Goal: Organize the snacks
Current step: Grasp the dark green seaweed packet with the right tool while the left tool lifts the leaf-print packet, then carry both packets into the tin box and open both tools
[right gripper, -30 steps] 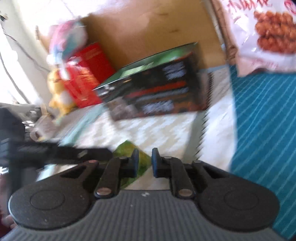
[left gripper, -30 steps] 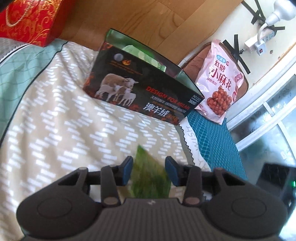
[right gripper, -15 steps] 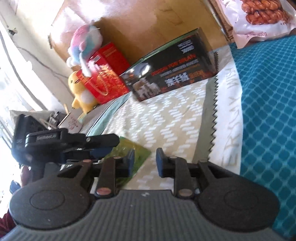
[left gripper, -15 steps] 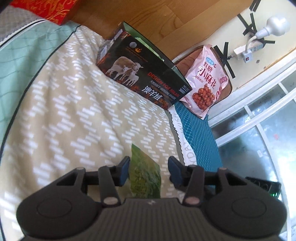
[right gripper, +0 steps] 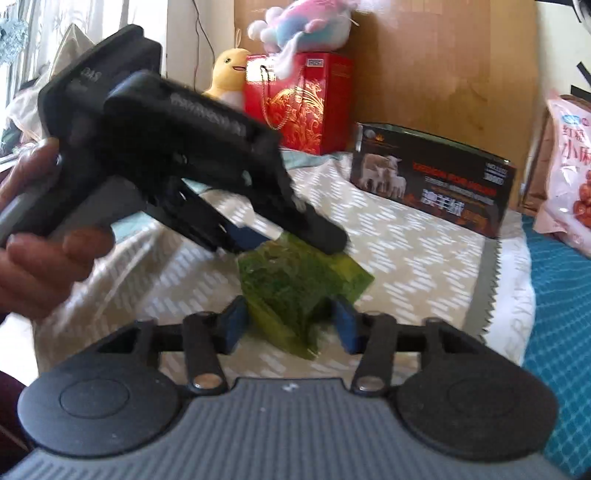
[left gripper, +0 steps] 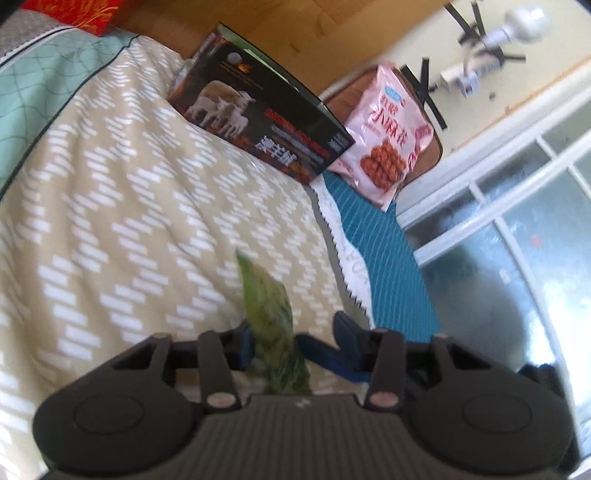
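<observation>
Gripping the green snack packet (left gripper: 275, 332) by one end, the left tongs (left gripper: 291, 341) hold it above the bed's beige zigzag-patterned cover (left gripper: 129, 206); their jaws are closing, and the packet stands edge-on between the blue pads in the left wrist view. In the right wrist view the same packet (right gripper: 295, 291) hangs from the left tongs (right gripper: 284, 230), which reach in from the upper left, held by a person's hand (right gripper: 40, 240) wrapped around the grey handle. The right tongs (right gripper: 290, 326) sit just under the packet's lower end with a moderate gap; their jaws are opening, and the packet's bottom corner lies between the pads, but neither pad seems to press on it.

Farther back on the bed, an open black box printed with sheep (left gripper: 258, 110) stands near the wooden headboard. A pink bag of fried dough twists (left gripper: 388, 129) leans upright just beyond the box's right end, above a teal patterned cloth (left gripper: 384, 251) that lies beside the beige cover. In the right wrist view the box (right gripper: 432, 181) sits ahead and to the right of the packet, well apart from it. A red gift bag (right gripper: 295, 103) stands to the left of the box, with a yellow plush toy (right gripper: 229, 74) beside it and a pink and blue plush (right gripper: 303, 26) on top.
</observation>
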